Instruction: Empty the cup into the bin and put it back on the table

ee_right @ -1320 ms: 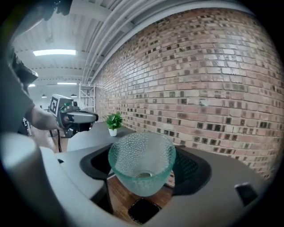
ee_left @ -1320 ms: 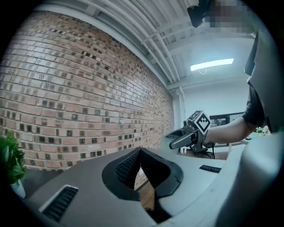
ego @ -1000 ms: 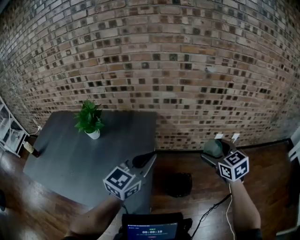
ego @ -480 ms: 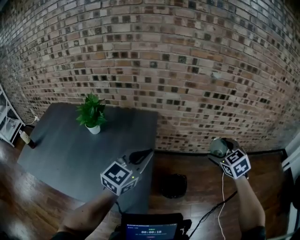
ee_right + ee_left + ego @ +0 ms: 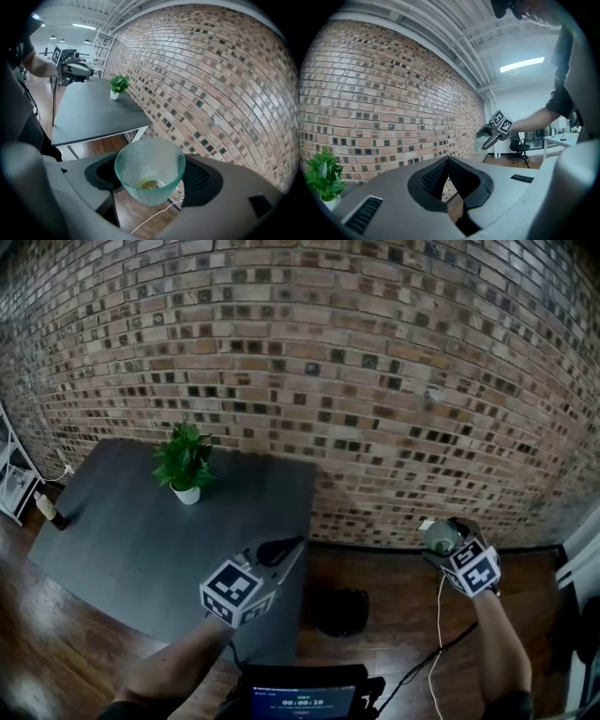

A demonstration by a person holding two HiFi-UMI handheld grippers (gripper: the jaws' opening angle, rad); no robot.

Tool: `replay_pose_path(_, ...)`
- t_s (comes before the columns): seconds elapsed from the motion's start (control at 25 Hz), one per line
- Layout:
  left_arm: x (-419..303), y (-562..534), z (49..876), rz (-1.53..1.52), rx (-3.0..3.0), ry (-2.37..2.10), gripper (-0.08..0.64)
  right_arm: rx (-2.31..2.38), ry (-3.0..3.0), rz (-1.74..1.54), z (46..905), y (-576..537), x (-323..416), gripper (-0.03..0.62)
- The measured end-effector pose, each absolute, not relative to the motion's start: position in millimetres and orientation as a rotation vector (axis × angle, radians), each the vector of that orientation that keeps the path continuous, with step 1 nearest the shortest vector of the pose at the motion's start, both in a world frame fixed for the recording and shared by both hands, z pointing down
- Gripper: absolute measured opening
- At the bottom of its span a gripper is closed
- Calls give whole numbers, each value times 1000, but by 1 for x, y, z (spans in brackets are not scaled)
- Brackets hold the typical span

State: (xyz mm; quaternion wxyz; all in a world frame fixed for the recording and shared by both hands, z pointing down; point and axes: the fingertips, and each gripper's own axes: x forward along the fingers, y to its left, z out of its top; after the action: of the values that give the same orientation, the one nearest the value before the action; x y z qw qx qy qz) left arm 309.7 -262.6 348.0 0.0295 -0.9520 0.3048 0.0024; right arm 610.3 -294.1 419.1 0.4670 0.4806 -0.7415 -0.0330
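We held the cup out to the right, clear of the table.
At the left stood the dark table (image 5: 141, 549) with its potted plant (image 5: 184, 465). Over its near corner our left gripper (image 5: 279, 551) had its jaws pressed together on nothing. The dark bin (image 5: 343, 610) sat on the wooden floor beside the table. Further right, our right gripper (image 5: 448, 542) pinched the translucent green cup (image 5: 439, 536) above the floor, with something yellowish in its bottom.

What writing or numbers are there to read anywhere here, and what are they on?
"00:00:19" (last digit faint): on the screen, low in the head view.
Small line above it: too small to read.
Left cube, right cube: square patterns, no words.
Cup: no print.
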Motion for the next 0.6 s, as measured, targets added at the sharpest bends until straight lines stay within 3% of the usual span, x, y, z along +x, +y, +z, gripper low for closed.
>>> replay_pose_path(0.6, 301, -290, 346, 98, -2930, 1116, 1, 1129, -1645, -159, 415, -304, 629, 396)
